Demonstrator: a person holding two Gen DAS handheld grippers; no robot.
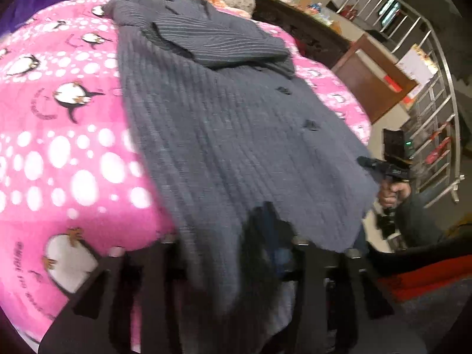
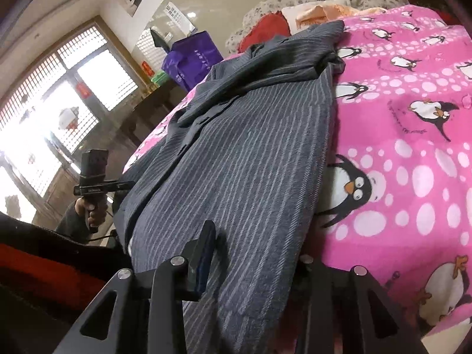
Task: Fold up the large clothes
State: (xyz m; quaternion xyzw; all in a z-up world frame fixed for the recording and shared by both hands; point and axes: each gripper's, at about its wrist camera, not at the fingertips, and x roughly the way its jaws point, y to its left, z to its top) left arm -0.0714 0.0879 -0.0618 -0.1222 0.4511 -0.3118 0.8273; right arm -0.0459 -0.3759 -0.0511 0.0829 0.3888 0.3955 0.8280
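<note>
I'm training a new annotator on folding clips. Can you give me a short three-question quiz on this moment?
1. True or false: the grey striped jacket lies on a plain white sheet.
2. Which animal is printed on the pink blanket? A) cats B) penguins C) ducks
3. Fill in: the near hem of the jacket sits between the fingers of the right gripper and also those of the ____ gripper.

Key
1. False: it lies on the pink blanket.
2. B
3. left
</note>
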